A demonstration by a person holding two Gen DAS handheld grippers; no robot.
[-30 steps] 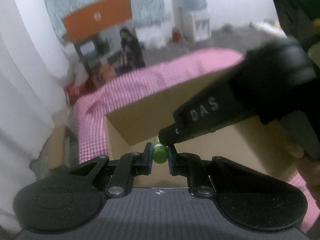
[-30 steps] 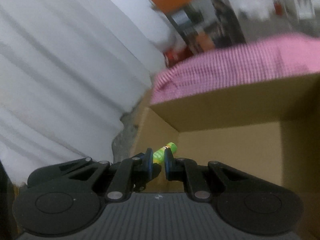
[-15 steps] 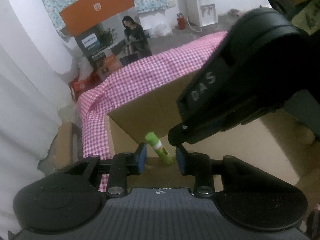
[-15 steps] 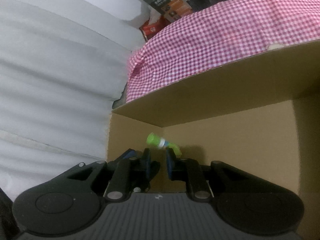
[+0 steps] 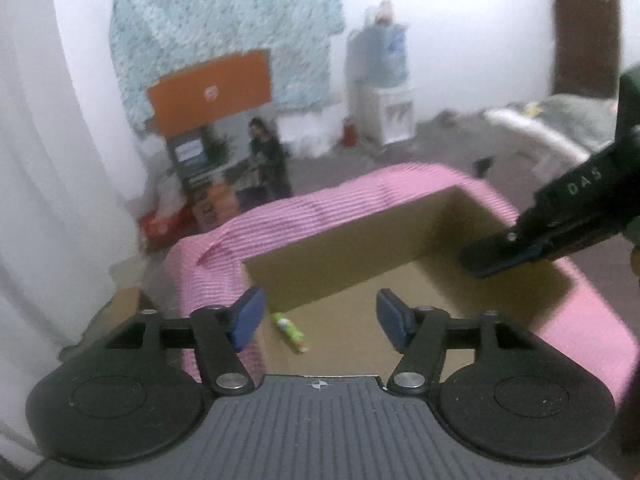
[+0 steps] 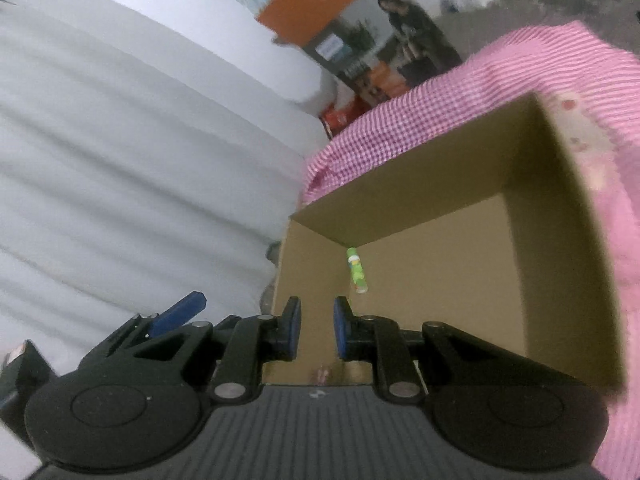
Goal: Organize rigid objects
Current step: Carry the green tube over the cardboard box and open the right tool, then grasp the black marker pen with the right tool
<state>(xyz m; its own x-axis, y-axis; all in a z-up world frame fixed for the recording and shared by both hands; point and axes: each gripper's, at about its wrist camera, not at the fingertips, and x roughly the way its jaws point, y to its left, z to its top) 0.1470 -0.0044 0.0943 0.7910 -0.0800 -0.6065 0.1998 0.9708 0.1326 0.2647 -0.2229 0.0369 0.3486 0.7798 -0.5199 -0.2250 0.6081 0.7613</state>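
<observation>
Now both hand-held grippers agape over box (image 5: 344, 248); green tube (image 5: 290, 332) near corner.

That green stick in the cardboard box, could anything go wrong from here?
Possibly. The green stick lies loose on the floor of the box, near a corner, so it may roll if the box gets bumped. The right gripper hangs close over the box's far rim and could knock it. The left gripper is wide open above the stick, so a dip could catch the near wall.
</observation>
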